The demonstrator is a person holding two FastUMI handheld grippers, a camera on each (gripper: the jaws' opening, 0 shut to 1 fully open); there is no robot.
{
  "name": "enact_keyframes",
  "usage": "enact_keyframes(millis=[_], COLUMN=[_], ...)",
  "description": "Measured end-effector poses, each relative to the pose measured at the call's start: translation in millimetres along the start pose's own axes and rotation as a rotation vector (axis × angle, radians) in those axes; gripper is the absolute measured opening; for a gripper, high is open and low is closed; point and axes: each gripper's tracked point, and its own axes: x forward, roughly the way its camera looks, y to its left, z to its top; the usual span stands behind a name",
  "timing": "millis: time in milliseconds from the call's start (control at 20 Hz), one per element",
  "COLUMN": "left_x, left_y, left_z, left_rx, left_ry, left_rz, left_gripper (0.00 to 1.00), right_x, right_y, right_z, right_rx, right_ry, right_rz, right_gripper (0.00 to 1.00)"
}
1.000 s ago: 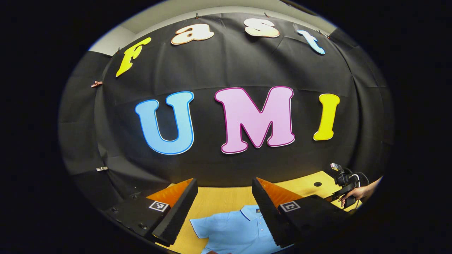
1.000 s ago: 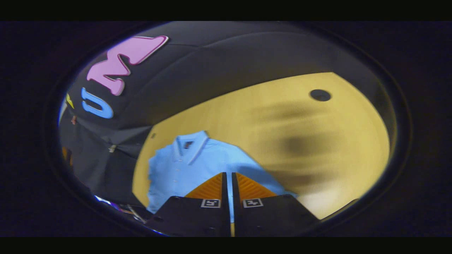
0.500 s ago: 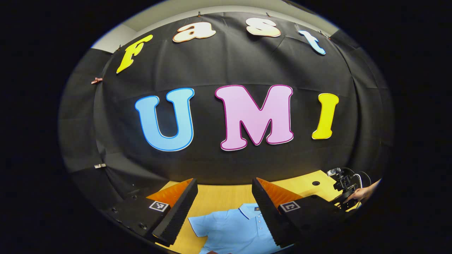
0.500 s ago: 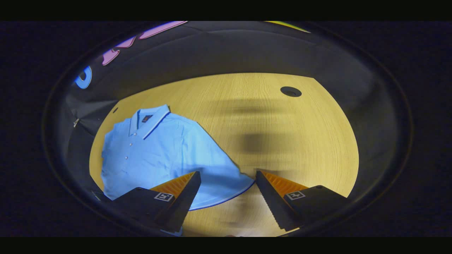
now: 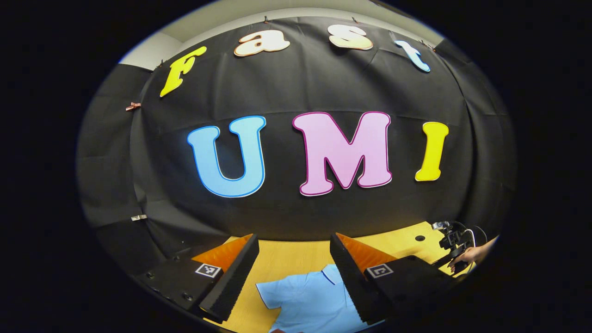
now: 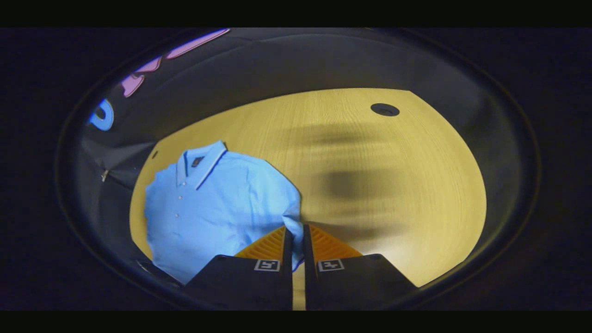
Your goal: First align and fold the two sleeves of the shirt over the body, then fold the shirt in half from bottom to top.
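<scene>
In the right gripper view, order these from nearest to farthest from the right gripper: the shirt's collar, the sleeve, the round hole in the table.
1. Sleeve: pinched between the fingers of the right gripper, at the shirt's right edge.
2. Collar: farther up the shirt, to the left.
3. Round hole: far side of the table, upper right.

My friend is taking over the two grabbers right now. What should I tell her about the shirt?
Right gripper: fingers closed on the edge of the sleeve on the shirt's right side in the right gripper view.
Left gripper: open, holding nothing, held above the table over the collar end of the shirt.
Shirt: light blue, lying face up and flat on the wooden table, collar toward the booth wall.
Done: one sleeve is gripped.
Left: fold that sleeve over the body, fold the other sleeve likewise, then fold the shirt in half from bottom to top.
</scene>
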Motion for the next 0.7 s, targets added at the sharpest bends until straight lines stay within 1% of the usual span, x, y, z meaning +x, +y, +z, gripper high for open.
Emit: enact_keyframes(millis=[100, 150, 200, 250, 350, 400, 450, 550, 650, 700], left_x=[-0.9, -1.2, -0.8, -1.0, 1.2, 3.6, 4.6, 8.4, 14.6, 19.8], left_y=[4.9, 5.6, 6.6, 7.7, 10.6, 11.7, 13.4, 18.9, 25.7, 31.1], left_z=[-0.6, -2.1, -3.3, -6.0, -12.3, -17.5, -25.7, -42.6, -61.2, -71.3], left_rx=[-0.001, -0.003, -0.006, -0.009, -0.009, -0.007, -0.007, -0.025, -0.066, -0.082], left_ry=[0.000, 0.003, 0.009, 0.013, 0.018, 0.026, 0.039, 0.066, 0.093, 0.111], left_rz=[0.005, 0.007, 0.008, 0.008, 0.005, 0.000, -0.005, -0.014, -0.026, -0.030], left_gripper=[0.98, 0.98, 0.98, 0.98, 0.98, 0.98, 0.98, 0.98, 0.98, 0.98], right_x=[-9.0, -11.8, -9.9, -5.7, 5.7, 11.3, 13.8, 20.1, 15.0, 6.7], right_y=[37.2, 56.2, 71.9, 83.9, 102.7, 111.9, 122.7, 140.8, 157.7, 162.3], right_z=[23.6, 30.7, 33.3, 33.0, 27.4, 19.0, 11.8, 1.5, -1.3, -0.9], right_rx=[0.024, 0.029, 0.024, 0.012, -0.016, -0.025, -0.034, -0.067, -0.107, -0.118], right_ry=[-0.077, -0.097, -0.101, -0.102, -0.093, -0.070, -0.041, -0.020, -0.032, -0.038], right_rz=[0.109, 0.153, 0.182, 0.195, 0.208, 0.220, 0.240, 0.279, 0.320, 0.328], right_gripper=[0.14, 0.10, 0.20, 0.14, 0.14, 0.14, 0.29, 0.48, 0.78, 0.93])
